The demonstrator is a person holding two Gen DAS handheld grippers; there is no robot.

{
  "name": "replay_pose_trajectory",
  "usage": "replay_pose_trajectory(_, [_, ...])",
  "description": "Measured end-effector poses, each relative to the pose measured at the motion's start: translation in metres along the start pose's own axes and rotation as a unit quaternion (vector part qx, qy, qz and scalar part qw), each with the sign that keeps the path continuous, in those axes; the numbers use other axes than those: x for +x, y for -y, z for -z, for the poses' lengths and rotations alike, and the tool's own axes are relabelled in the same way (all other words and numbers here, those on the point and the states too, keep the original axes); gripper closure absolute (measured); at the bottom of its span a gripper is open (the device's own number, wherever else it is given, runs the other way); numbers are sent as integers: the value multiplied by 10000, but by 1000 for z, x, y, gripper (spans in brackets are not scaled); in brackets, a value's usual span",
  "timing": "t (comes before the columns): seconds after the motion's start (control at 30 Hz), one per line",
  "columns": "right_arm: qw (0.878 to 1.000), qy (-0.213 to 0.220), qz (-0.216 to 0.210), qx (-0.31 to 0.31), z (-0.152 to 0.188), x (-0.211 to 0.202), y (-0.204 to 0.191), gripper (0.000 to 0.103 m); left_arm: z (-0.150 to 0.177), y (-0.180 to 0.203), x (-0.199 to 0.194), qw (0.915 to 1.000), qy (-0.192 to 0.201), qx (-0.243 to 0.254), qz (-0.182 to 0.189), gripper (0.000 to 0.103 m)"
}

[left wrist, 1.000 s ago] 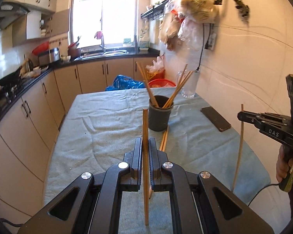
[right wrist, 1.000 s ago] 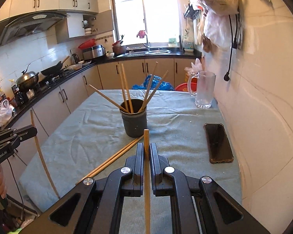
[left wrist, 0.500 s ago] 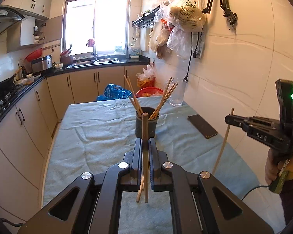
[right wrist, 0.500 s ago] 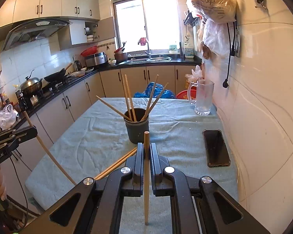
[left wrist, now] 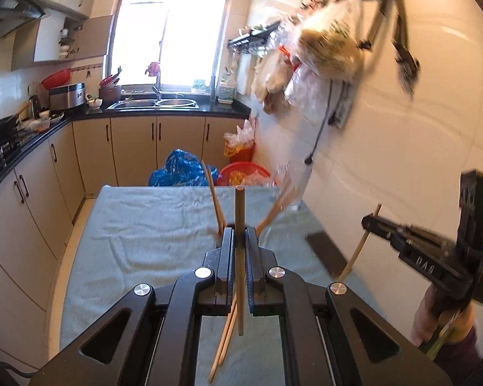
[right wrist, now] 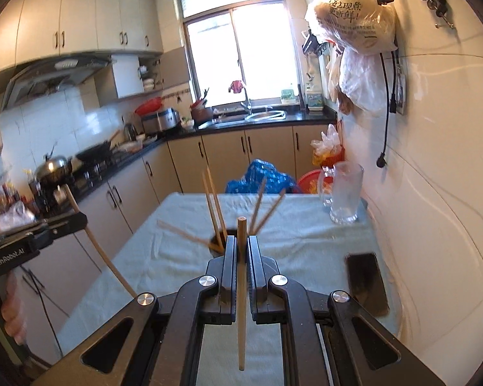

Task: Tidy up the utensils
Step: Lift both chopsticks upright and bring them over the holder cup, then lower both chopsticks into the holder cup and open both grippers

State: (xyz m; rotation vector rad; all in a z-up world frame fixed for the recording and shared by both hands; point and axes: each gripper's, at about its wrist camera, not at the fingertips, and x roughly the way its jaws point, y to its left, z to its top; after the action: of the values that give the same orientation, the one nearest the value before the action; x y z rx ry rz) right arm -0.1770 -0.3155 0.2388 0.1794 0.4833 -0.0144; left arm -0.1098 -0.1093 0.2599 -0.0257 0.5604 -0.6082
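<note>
Roughly half done: several chopsticks (right wrist: 213, 206) were already stood in the cup (right wrist: 218, 241) beyond the fingers, one chopstick (left wrist: 240, 257) was clamped in the left gripper (left wrist: 240, 241), another chopstick (right wrist: 241, 289) in the right gripper (right wrist: 241, 251), and two loose chopsticks (left wrist: 223, 341) were left on the bench (left wrist: 138, 225).

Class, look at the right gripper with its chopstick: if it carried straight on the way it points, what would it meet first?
Probably the dark utensil cup just beyond the right gripper, or the chopsticks standing in it. Depth is hard to judge, so it might pass just above the rim.
</note>
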Motion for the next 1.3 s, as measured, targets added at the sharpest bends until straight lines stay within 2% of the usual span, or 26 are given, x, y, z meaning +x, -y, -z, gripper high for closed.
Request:
replay_pose_trajectory(0.33, [9964, 644, -98, 534, -77, 62, 6, 97, -83, 3, 57, 9988, 431, -150, -187, 97])
replay_pose_trajectory(0.5, [9945, 884, 76, 565, -96, 96, 5, 97, -100, 3, 96, 9988, 384, -118, -276, 97])
replay_pose_trajectory(0.57, [9948, 863, 154, 516, -97, 109, 5, 97, -98, 2, 115, 9993, 213, -125, -282, 97])
replay_pose_trajectory(0.77, [9977, 329, 231, 540, -81, 159, 12, 96, -83, -6, 157, 9991, -234, -112, -344, 97])
replay_pose_trajectory(0.9, [9982, 104, 193, 556, -74, 178, 17, 96, -80, -9, 156, 9992, -188, -73, -349, 97])
replay_pose_trajectory(0.93, [9983, 57, 169, 554, -73, 181, 18, 96, -80, -9, 154, 9993, -171, -67, -328, 94])
replay_pose_trajectory(1.03, [9985, -25, 92, 539, -74, 187, 20, 94, -81, -12, 146, 9994, -99, -141, -299, 71])
replay_pose_trajectory(1.07, [9985, -70, 67, 537, -75, 189, 21, 89, -81, -13, 142, 9994, -58, -169, -310, 67])
replay_pose_trajectory(1.17, [9984, -48, -3, 572, -78, 184, 22, 69, -81, -17, 126, 9993, 30, -223, -298, 67])
replay_pose_trajectory(1.3, [9984, 72, -24, 564, -79, 161, 21, 66, -72, -24, 99, 9989, 151, -250, -368, 62])
